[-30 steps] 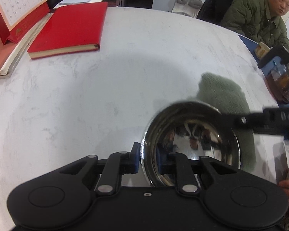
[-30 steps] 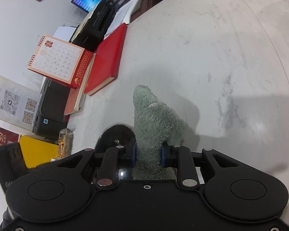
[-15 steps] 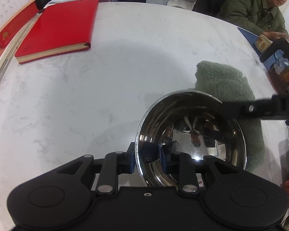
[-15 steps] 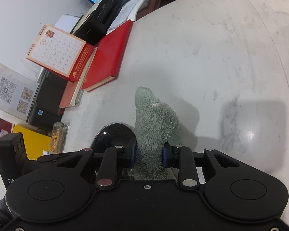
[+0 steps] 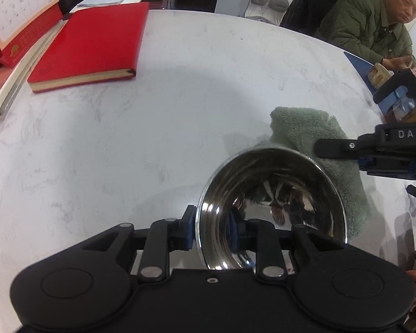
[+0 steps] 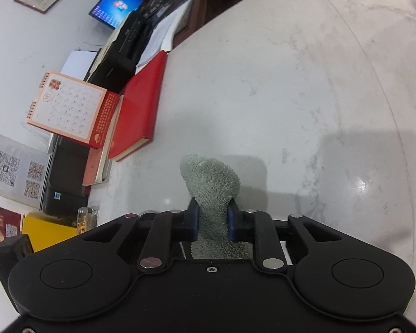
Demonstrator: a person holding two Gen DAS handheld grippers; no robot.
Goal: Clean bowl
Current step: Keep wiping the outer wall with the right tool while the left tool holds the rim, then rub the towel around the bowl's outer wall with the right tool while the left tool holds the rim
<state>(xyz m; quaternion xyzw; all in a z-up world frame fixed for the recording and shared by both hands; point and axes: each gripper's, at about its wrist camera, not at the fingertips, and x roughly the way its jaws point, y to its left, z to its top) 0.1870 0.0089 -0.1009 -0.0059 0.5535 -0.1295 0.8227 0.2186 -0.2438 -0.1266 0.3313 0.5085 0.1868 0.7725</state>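
Observation:
A shiny steel bowl [image 5: 271, 205] is held above the white marble table [image 5: 158, 127], tilted toward the camera. My left gripper [image 5: 212, 233] is shut on the bowl's near rim, one pad outside and one inside. A grey-green fluffy cloth [image 5: 313, 136] hangs just behind and right of the bowl. The right gripper's black body [image 5: 374, 149] reaches in from the right over the cloth. In the right wrist view my right gripper [image 6: 213, 217] is shut on the cloth [image 6: 212, 183], whose bunched end sticks up past the blue pads.
A red notebook [image 5: 88, 47] and a desk calendar [image 5: 16, 14] lie at the table's far left, beside a black printer [image 6: 116, 58]. A seated person [image 5: 374, 27] is at the far right, near a glass teapot [image 5: 407, 105] and a mug [image 5: 377, 75]. A yellow box [image 6: 47, 230] sits off the table's left.
The bowl has risen and tipped more toward the camera in my left gripper. The right gripper and cloth lifted higher, now behind the bowl's right rim.

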